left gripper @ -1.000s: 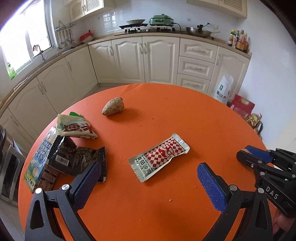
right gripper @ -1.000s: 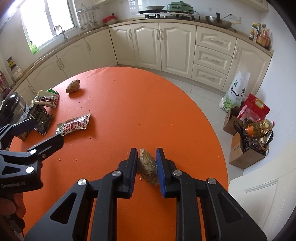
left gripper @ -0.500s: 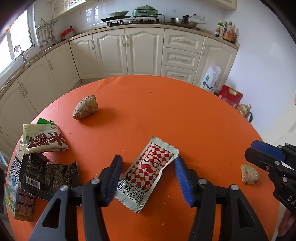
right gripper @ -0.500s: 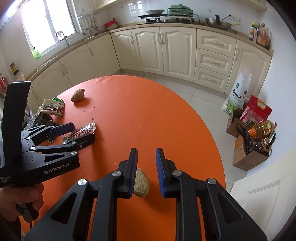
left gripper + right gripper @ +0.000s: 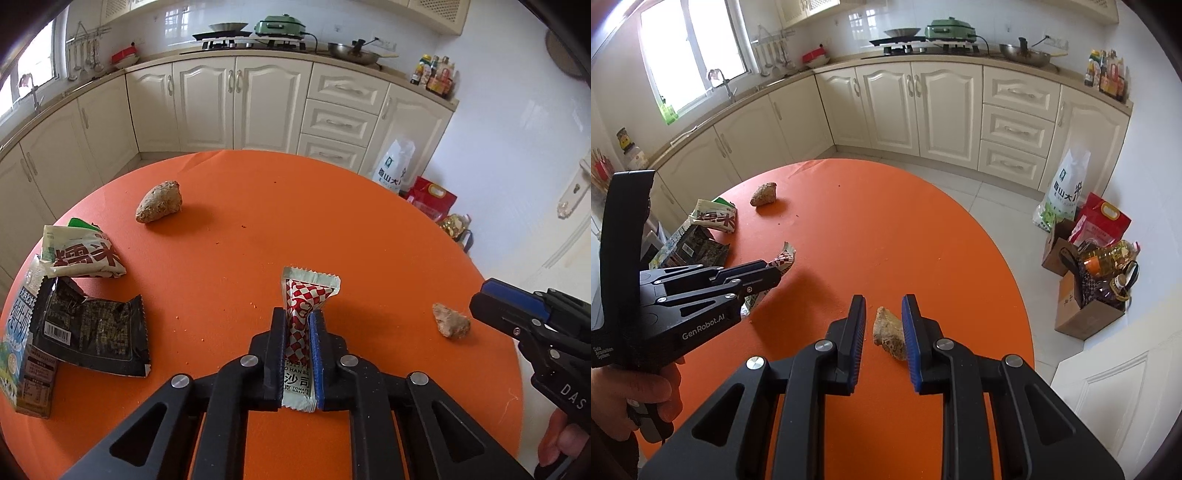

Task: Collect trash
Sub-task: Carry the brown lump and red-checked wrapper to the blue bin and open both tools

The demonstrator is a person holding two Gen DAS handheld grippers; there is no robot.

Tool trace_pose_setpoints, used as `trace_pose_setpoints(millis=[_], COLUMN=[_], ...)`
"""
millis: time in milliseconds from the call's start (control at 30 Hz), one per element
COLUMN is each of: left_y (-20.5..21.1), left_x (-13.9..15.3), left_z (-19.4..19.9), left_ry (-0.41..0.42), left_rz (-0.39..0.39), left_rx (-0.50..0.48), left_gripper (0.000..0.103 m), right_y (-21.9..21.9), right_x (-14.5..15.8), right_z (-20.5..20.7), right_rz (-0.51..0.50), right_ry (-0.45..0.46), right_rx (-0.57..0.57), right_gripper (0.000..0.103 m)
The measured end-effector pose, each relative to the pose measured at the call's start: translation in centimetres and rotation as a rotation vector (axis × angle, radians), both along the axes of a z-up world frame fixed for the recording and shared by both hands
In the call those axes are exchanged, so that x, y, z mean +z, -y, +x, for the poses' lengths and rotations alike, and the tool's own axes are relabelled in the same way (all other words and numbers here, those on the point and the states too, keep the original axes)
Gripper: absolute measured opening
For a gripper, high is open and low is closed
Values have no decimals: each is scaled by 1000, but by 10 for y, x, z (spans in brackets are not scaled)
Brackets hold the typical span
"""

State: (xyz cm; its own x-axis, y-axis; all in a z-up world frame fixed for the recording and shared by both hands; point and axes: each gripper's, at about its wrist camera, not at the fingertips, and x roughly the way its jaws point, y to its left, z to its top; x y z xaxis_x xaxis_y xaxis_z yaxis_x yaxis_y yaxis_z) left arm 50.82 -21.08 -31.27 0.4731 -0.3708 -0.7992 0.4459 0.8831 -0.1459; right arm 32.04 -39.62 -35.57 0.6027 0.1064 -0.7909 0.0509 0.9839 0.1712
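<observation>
The left gripper [image 5: 297,314], low in the centre of its own view, has just been closing its jaws and now clamps a red-and-white checked sauce sachet [image 5: 308,291], which stands on edge between the pads. One end of the sachet juts beyond the fingertips over the orange table [image 5: 258,240]. Whether the sachet has left the cloth cannot be told.

At the right edge of that frame the right gripper [image 5: 487,295] points in, just beside a small brown lump [image 5: 450,325] lying on the table. A hand [image 5: 557,443] shows in the lower right corner.

In the right wrist view, the right gripper [image 5: 883,299] has its jaws drawn close together, with a narrow gap between the pads, and holds nothing. The small brown lump [image 5: 888,332] lies on the cloth, seen through that gap. At the left of the frame, a second hand [image 5: 646,395] holds the left gripper [image 5: 775,275], with the sachet [image 5: 785,258] pinched in it.

More litter sits at the left of the left wrist view:
- a white packet with red lettering [image 5: 81,254]
- a torn black wrapper [image 5: 92,332]
- a flattened carton [image 5: 18,332]
- a larger brown lump [image 5: 159,201], further up the table
</observation>
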Motion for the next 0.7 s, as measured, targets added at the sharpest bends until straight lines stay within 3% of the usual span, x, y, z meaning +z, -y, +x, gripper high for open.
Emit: trace_pose_setpoints(millis=[400,700], left_y=[-25,-6], left_x=[58,111], left_z=[-86,-157], left_ry=[122,232], left_rz=[-97,-188], left_rx=[-2,-112], left_gripper=[8,8], right_y=[17,62], right_x=[52,103], right_z=[-38,-95], right_rz=[5,-26], right_ry=[109,219], right_rx=[-38,-125], right_gripper=[20,20])
